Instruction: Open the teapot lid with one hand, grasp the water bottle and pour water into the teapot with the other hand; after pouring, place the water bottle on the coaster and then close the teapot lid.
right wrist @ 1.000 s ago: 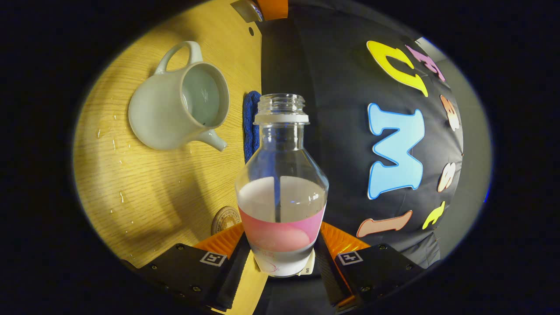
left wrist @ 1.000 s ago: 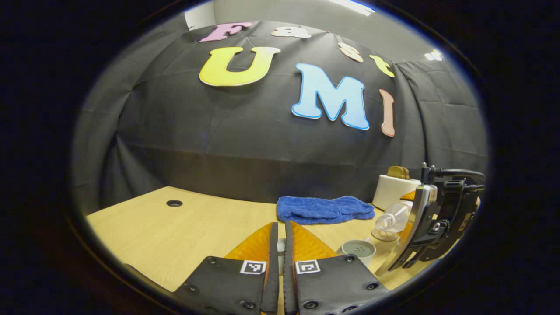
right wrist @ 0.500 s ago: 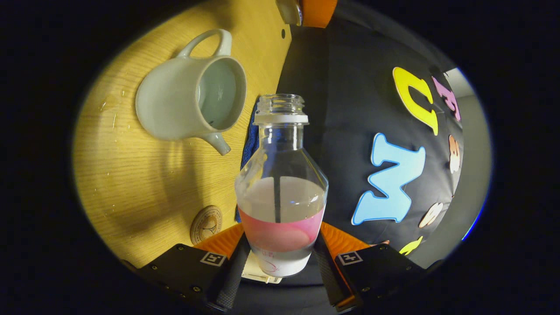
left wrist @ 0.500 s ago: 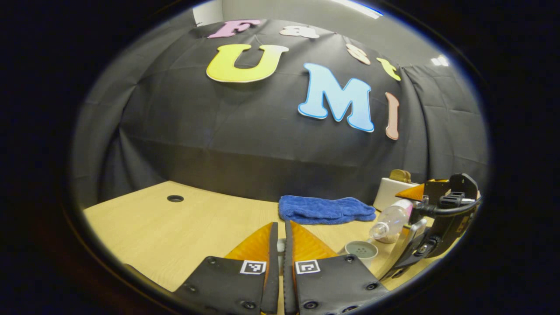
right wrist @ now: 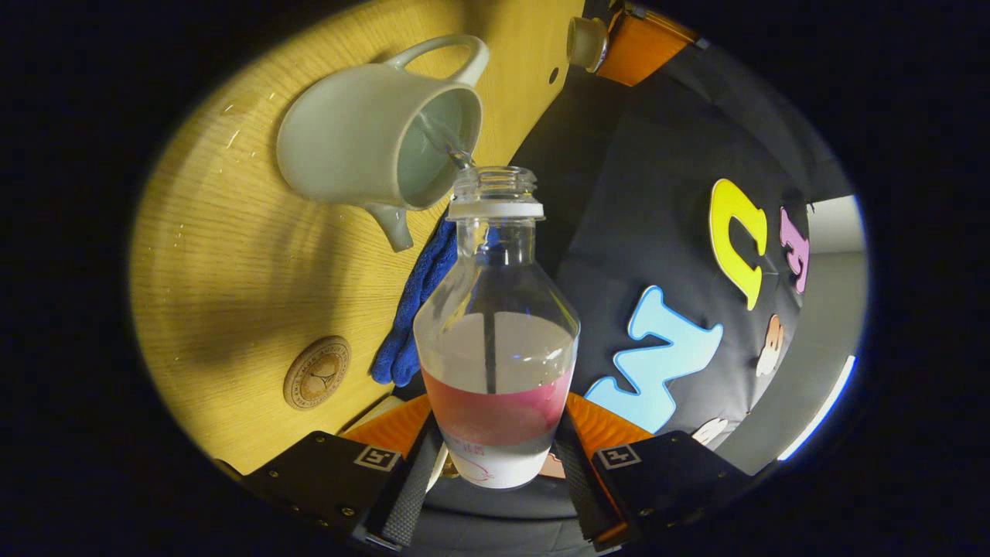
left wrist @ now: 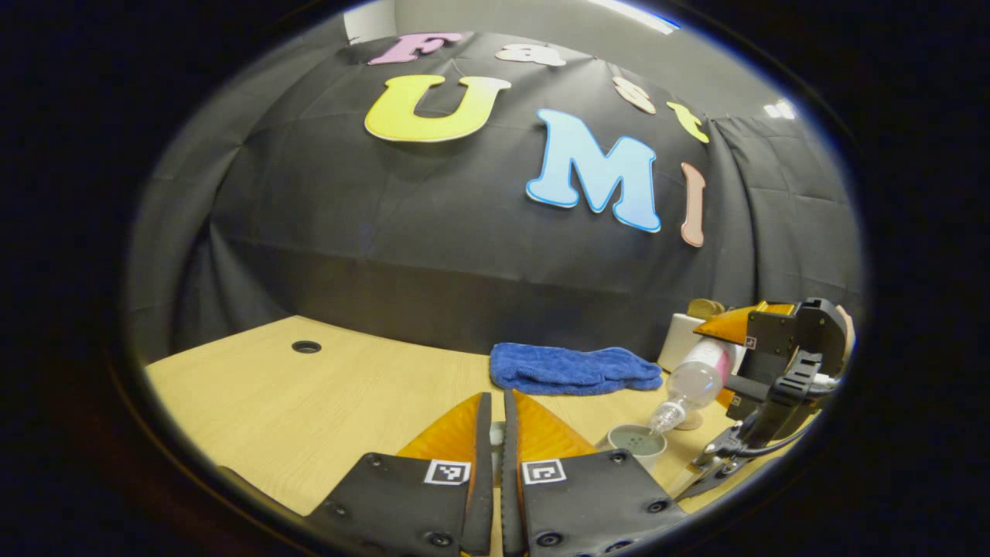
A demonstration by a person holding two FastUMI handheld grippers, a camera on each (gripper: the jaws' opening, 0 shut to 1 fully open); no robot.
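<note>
1. Right gripper view: my right gripper (right wrist: 495, 456) clamps the water bottle (right wrist: 495, 348), tipped mouth-down over the open teapot (right wrist: 371, 143); water streams in.
2. My left gripper (left wrist: 496, 433) is nearly closed on the lid (right wrist: 585, 42), raised above the table (left wrist: 309, 410).
3. Coaster (right wrist: 317, 372) lies beside the bottle base.

bare tabletop (left wrist: 309, 402) left, blue towel (left wrist: 572, 370) behind

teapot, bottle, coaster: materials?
Teapot: likely glazed ceramic, pale, smooth, thick-walled, soft sheen. Water bottle: clear, see-through with highlights; glass or plastic, cannot tell. Coaster: looks like wood or cork, matte tan disc with an engraved emblem.
</note>
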